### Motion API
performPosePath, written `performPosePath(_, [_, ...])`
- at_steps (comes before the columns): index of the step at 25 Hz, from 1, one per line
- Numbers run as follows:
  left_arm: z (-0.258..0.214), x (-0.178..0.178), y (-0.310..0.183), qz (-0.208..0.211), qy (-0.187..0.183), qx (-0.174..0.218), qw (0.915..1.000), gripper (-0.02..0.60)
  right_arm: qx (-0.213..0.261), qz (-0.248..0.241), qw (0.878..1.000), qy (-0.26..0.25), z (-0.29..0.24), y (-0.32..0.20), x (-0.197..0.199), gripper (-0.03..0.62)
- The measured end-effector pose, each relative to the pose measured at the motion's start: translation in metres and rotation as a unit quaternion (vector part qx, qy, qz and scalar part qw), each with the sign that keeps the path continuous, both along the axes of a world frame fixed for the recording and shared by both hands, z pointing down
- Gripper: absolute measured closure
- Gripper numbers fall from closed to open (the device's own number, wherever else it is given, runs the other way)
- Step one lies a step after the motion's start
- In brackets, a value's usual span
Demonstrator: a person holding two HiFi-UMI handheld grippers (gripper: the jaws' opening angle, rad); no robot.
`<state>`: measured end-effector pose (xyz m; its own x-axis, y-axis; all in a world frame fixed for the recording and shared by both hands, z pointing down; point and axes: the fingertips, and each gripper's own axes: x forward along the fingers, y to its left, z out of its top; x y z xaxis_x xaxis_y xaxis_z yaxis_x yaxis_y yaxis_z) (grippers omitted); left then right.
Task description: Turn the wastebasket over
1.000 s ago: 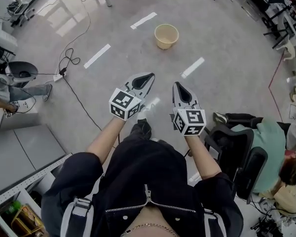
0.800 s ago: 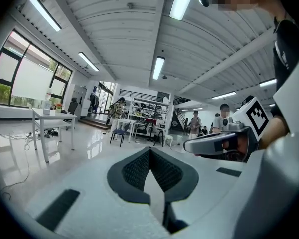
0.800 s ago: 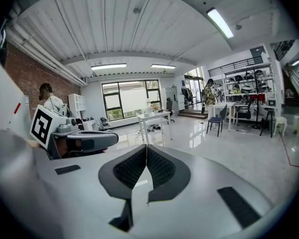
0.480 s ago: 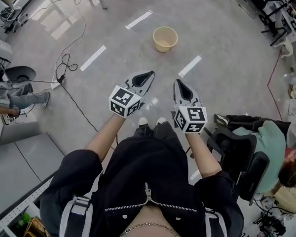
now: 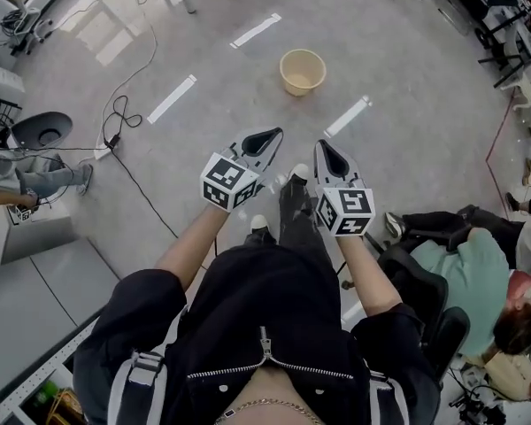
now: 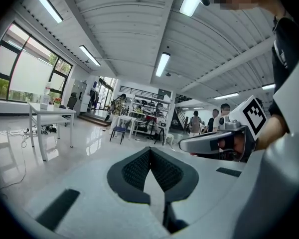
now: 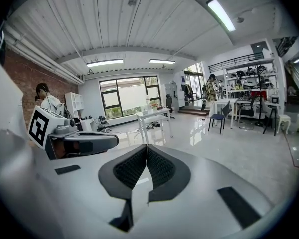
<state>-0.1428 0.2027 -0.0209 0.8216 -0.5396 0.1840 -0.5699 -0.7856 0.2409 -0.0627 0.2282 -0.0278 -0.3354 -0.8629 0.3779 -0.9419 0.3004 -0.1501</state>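
Note:
The wastebasket [image 5: 302, 71] is a beige round bucket that stands upright, mouth up, on the grey floor ahead of me in the head view. My left gripper [image 5: 270, 134] and right gripper [image 5: 323, 146] are held side by side in front of my body, well short of the basket and pointing toward it. Both are shut with nothing between the jaws. In the left gripper view the dark pads [image 6: 139, 168] meet, and the right gripper [image 6: 209, 144] shows beside them. The right gripper view shows its pads [image 7: 159, 166] closed and the left gripper [image 7: 84, 142]. Neither gripper view shows the basket.
White tape strips [image 5: 172, 98] mark the floor round the basket. A black cable [image 5: 128, 158] runs along the left, near a dark round stand [image 5: 41, 129]. A person sits in a black chair [image 5: 425, 282] at the right. A white table [image 7: 152, 116] and shelves stand further off.
I have walked forward: one leg and shoe now reach out between the grippers. Both grippers came along, still shut and side by side. The seated person has slid back at the right.

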Motion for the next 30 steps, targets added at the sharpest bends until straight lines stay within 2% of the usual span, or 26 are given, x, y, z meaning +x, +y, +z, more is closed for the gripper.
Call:
performPosePath(13, [0.012,0.065,-0.145,-0.028,-0.037,-0.003,0.9989,0.577,-0.001,-0.02,1.0,-0.022,0.005,-0.154,0.074,0.583])
performPosePath(22, [0.032,0.108,-0.222,-0.035,-0.057,-0.006,0.9978,0.577,-0.02,-0.019,0.999,-0.028,0.031,-0.224,0.132,0.583])
performPosePath(30, [0.055,0.126,-0.292,-0.005,-0.069,-0.004,0.9976,0.577,-0.043,0.026,0.998,-0.035,0.056,-0.295,0.164,0.583])
